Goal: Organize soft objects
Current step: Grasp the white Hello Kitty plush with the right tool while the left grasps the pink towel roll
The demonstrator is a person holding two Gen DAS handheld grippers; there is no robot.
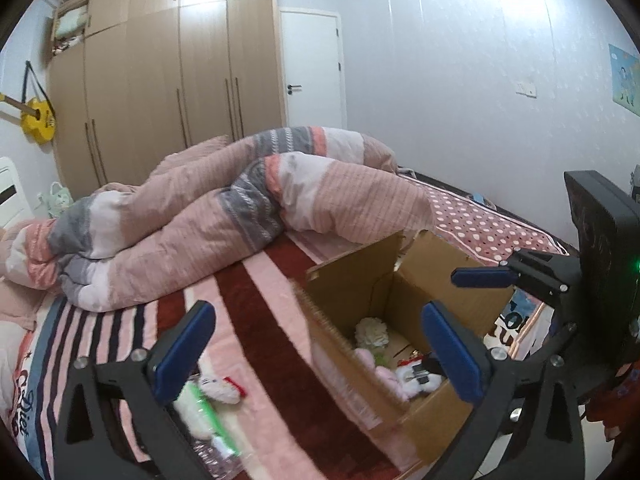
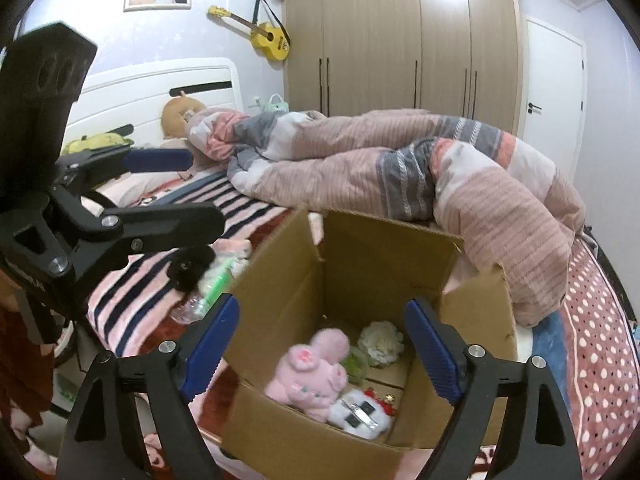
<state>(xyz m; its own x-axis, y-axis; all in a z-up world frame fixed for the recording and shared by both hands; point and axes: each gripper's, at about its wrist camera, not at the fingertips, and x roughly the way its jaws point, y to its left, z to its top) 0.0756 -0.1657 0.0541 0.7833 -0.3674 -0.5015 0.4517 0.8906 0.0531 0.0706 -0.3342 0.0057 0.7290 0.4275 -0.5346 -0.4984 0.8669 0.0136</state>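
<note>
An open cardboard box (image 2: 280, 304) stands on the bed, also in the left wrist view (image 1: 360, 280). Inside lie a pink plush bunny (image 2: 316, 372), a white plush with a black cross (image 2: 358, 416) and a white flower (image 2: 380, 338). My right gripper (image 2: 324, 348) is open and empty above the box. My left gripper (image 1: 316, 344) is open and empty over the box's left wall. A small white plush with red (image 1: 224, 388) and a white-green soft thing (image 1: 196, 412) lie on the bed left of the box, beside a plastic bottle (image 1: 224, 456).
A rumpled pink and grey duvet (image 1: 240, 208) fills the bed behind the box. The striped sheet (image 1: 256, 300) lies between. A wardrobe (image 1: 168, 72), a door (image 1: 312, 68) and a yellow ukulele (image 1: 38, 118) stand at the back. A brown plush (image 2: 176, 118) sits at the headboard.
</note>
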